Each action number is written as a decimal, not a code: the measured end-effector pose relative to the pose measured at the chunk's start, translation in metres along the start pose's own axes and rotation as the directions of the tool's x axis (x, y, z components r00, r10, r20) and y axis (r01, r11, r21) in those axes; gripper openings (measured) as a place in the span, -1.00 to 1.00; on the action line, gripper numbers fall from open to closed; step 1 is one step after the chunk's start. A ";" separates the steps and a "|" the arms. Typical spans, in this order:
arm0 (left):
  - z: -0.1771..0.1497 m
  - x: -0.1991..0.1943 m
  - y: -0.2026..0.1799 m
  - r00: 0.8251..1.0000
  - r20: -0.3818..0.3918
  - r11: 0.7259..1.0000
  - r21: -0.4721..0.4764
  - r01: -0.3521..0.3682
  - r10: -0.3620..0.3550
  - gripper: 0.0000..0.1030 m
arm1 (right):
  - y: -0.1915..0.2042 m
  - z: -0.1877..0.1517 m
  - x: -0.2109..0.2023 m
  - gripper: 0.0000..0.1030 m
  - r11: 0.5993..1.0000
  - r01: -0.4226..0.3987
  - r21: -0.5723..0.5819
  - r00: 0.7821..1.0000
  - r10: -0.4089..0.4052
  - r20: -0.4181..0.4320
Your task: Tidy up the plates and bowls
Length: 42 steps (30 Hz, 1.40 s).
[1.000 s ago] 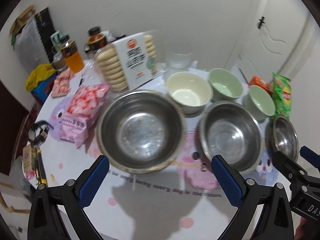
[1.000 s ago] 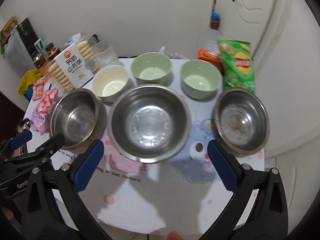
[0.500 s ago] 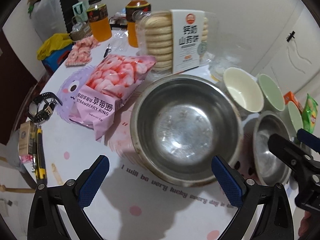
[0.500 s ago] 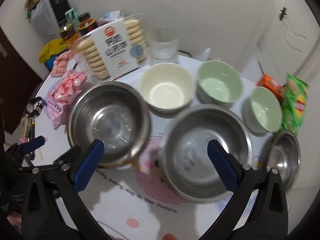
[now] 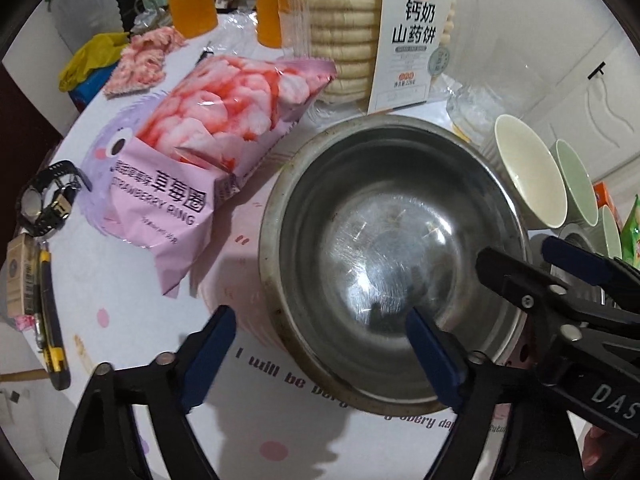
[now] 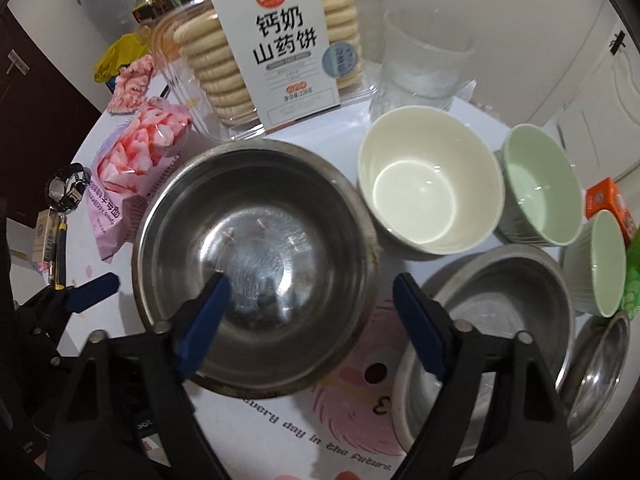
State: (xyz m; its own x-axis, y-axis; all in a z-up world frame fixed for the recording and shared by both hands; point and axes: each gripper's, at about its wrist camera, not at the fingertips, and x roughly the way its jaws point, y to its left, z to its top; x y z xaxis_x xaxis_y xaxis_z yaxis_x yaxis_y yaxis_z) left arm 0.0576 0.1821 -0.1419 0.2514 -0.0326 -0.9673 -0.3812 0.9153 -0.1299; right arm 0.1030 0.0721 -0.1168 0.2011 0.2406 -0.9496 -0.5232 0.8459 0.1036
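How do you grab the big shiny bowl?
By its thin rim, I'd say. The steel bowl sits upright and too wide to span, so each open gripper, left and right, pinches the near wall, one finger inside, one outside.

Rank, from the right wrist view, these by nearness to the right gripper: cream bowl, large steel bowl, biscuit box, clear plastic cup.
From the right gripper:
1. Large steel bowl, directly at the fingertips, its right rim between them.
2. Cream bowl, just beyond, to the right.
3. Biscuit box and clear plastic cup, both at the table's back; too close to call.
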 end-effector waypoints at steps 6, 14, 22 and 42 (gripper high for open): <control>0.004 0.016 0.002 0.999 -0.042 1.000 -0.009 0.019 -0.020 0.17 | 0.002 0.004 0.013 0.49 1.000 0.022 -0.009 1.000 -0.022 -0.001; 0.007 0.026 0.006 0.997 -0.069 0.999 -0.036 0.021 -0.024 -0.04 | -0.004 0.007 0.008 0.28 1.000 0.019 0.011 1.000 -0.019 -0.001; 0.020 0.029 0.008 0.997 -0.080 0.999 -0.046 0.013 -0.017 -0.31 | 0.003 0.003 0.009 0.10 1.000 0.029 -0.003 0.999 -0.029 -0.016; 0.025 0.039 0.039 0.995 -0.085 0.998 -0.045 0.039 -0.043 -0.67 | 0.000 -0.006 0.029 -0.93 0.998 -0.054 0.024 0.994 0.056 -0.090</control>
State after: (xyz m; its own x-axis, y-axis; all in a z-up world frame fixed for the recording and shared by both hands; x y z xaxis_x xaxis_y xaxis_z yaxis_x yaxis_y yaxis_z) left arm 0.0751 0.2263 -0.1790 0.1912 -0.1055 -0.9759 -0.4107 0.8944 -0.1771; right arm 0.1041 0.0764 -0.1462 0.0960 0.2441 -0.9650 -0.5134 0.8427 0.1621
